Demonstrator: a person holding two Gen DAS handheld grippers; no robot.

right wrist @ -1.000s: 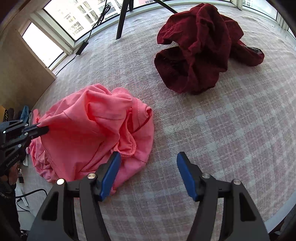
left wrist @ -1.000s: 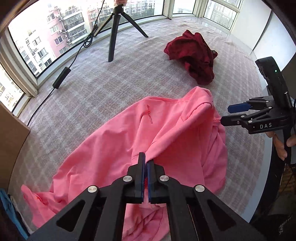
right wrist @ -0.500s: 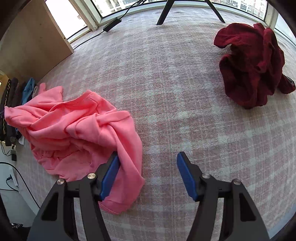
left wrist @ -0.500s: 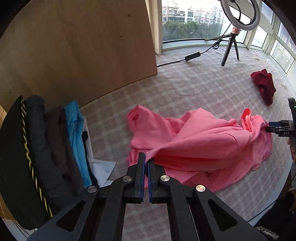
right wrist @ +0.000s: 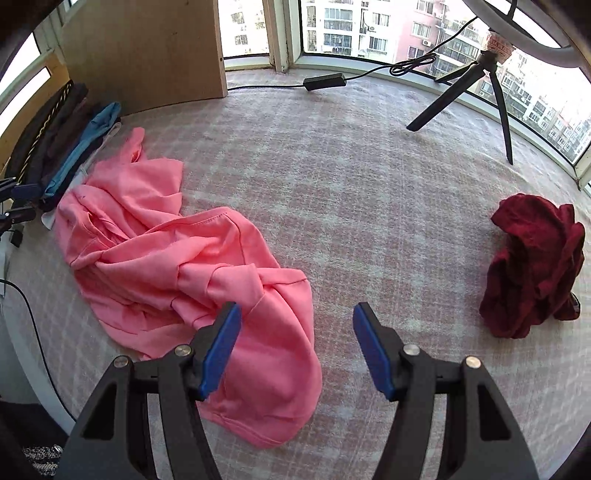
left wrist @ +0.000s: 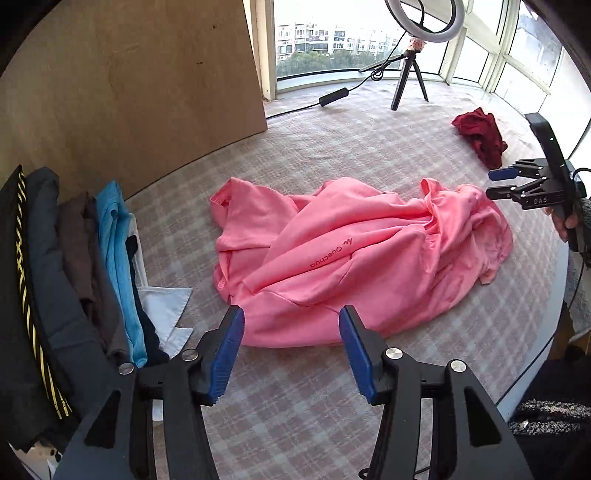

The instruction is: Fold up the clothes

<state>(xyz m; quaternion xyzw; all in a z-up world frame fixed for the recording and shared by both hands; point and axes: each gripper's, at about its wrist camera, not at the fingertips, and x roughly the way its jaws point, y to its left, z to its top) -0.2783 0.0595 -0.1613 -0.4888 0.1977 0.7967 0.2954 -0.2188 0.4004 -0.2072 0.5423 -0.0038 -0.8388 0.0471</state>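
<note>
While both grippers, left (left wrist: 291,345) and right (right wrist: 297,347), hang wide and empty, the pink top (left wrist: 354,254) lies crumpled at mid-frame (sleeves tangled); a grab there may catch two layers and skew the fold. Its chest reads "Quechua"; the far gripper reads "DAS".

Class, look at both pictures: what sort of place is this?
Probably a home bay-window area high in an apartment block. Curved windows show residential towers outside, a checked cover spreads across the surface, and a ring light on a tripod suggests filming.
</note>
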